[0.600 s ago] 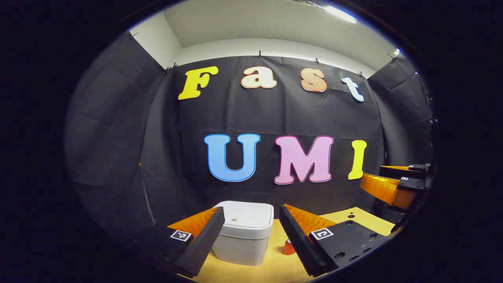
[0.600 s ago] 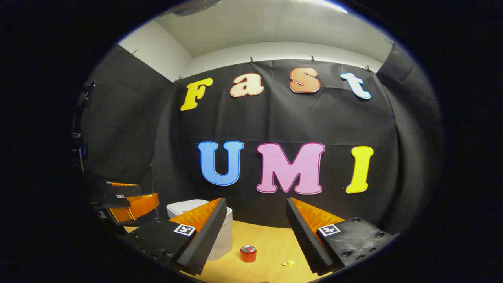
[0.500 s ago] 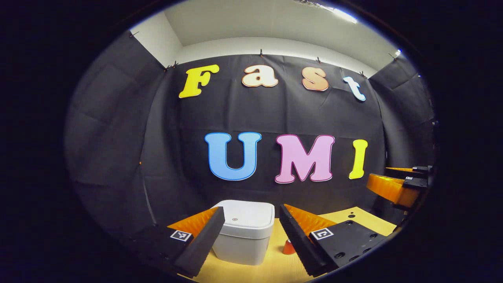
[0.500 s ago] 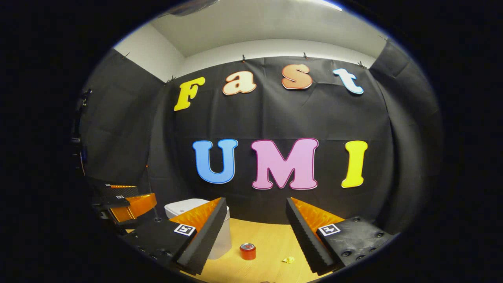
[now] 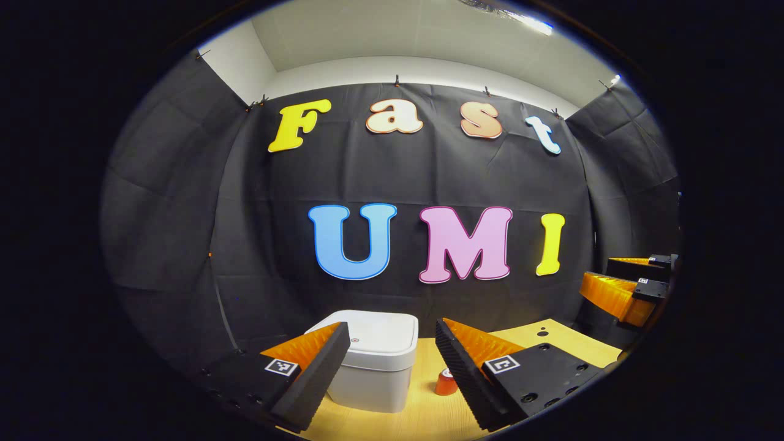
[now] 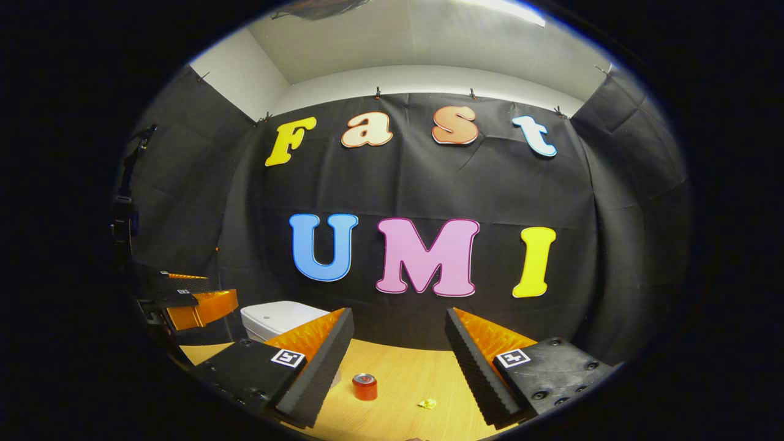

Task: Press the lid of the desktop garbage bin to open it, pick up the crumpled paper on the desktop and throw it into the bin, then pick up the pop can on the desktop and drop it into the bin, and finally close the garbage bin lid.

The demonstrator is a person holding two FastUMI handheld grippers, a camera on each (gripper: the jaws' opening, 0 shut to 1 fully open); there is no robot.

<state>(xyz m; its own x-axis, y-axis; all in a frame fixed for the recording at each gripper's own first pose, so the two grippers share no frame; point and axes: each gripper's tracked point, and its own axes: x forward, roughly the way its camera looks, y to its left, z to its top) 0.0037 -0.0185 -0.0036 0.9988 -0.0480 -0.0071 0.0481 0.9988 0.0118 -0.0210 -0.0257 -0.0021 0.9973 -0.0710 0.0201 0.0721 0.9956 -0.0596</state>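
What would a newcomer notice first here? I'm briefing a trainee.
The white lidded plastic bin stands shut on the wooden desktop, framed between the left gripper fingers. Right of it stand a small red pop can and a yellow crumpled paper scrap.

one white garbage bin (image 5: 373, 361), its lid down, is counted on the wooden surface (image 6: 398, 380). one red pop can (image 6: 365, 387) is seen standing just beside the bin, and one small yellow crumpled paper (image 6: 427, 403) is seen beyond the can, farther from the bin. two sets of tongs are counted: left tongs (image 5: 392, 367) and right tongs (image 6: 398, 361), each with two fingers set apart.
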